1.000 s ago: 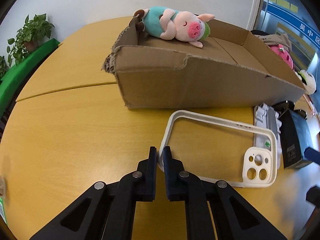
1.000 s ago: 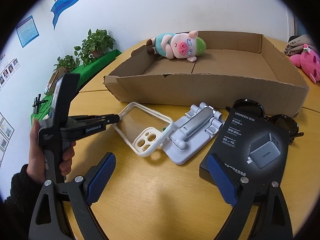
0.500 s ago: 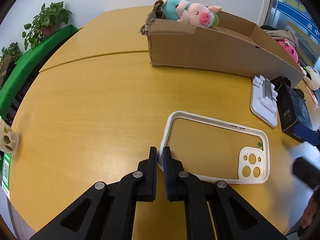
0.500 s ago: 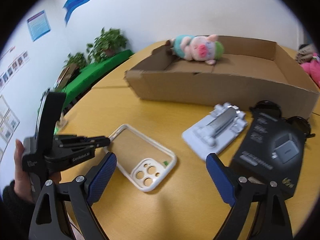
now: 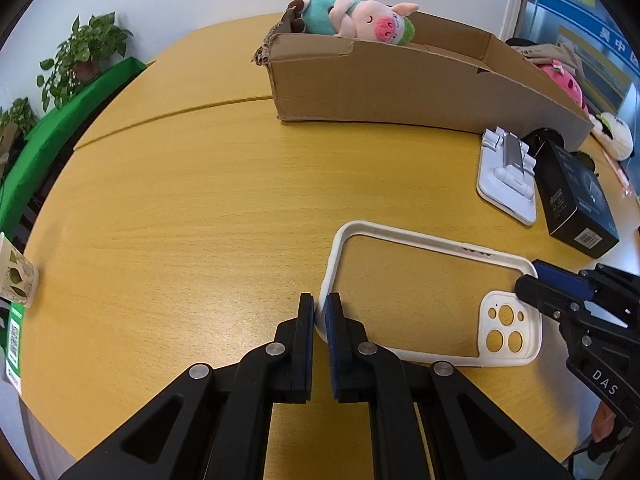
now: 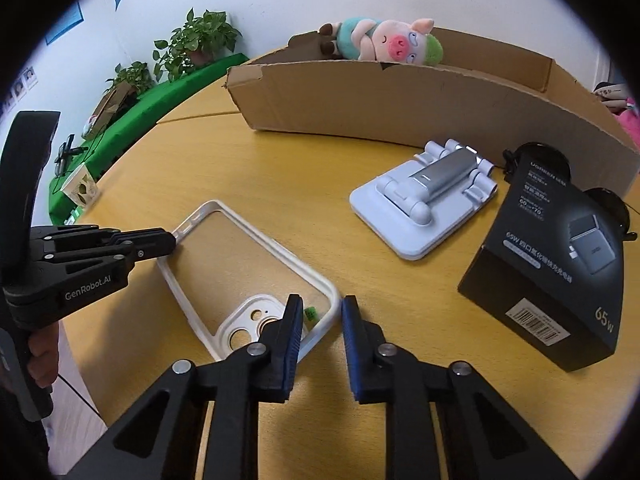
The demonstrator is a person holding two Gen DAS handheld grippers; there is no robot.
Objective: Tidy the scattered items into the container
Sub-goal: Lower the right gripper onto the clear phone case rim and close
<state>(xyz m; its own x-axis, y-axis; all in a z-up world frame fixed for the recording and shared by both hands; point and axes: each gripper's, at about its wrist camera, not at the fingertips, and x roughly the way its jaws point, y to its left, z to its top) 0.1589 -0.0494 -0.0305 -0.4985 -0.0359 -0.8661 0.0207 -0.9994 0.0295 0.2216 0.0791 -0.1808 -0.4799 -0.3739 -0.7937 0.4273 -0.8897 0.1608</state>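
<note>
A white phone case lies flat on the yellow table. My left gripper is shut on the rim at one corner. My right gripper is at the corner beside the camera cutout. Its jaws are closing with the rim between them, and a gap still shows beside one pad. The cardboard box stands at the back with a plush pig inside.
A white folding phone stand and a black charger box lie to the right of the case. Dark sunglasses sit partly hidden behind the box. A paper cup stands at the table's left edge.
The left gripper has pulled the case away from the cardboard box toward the near edge. The right gripper has dropped onto the case's camera corner and its wide jaws have narrowed around the rim.
</note>
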